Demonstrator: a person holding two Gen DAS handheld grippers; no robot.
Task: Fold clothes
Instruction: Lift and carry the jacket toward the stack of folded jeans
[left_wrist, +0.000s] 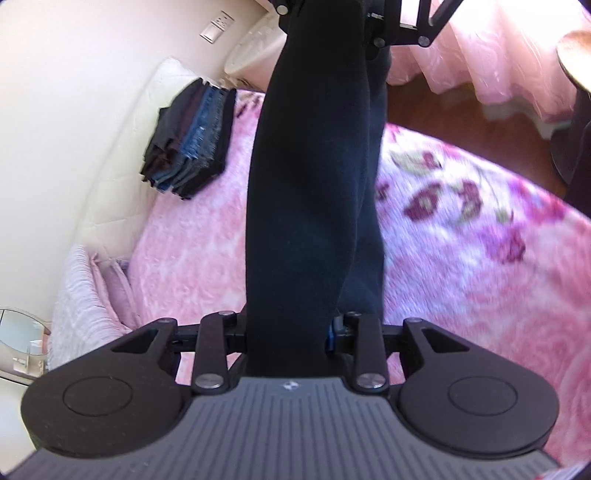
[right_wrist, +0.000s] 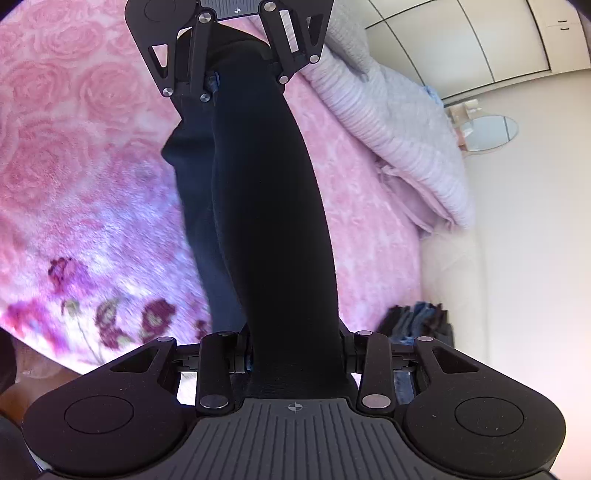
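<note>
A pink blanket (left_wrist: 192, 236) with a rose pattern covers the bed, dark purple flowers (left_wrist: 436, 199) printed on it toward three o'clock in the left wrist view. A cream padded headboard (left_wrist: 110, 177) runs along at nine o'clock. At seven o'clock lie striped lilac pillows (left_wrist: 81, 295), beside a round glass table (left_wrist: 18, 332). Pink curtains (left_wrist: 498, 55) hang at one o'clock above brown wooden floor (left_wrist: 443, 110). A wall socket (left_wrist: 217, 26) sits at eleven o'clock. In the right wrist view, white wardrobe doors (right_wrist: 480, 40) stand at one o'clock.
</note>
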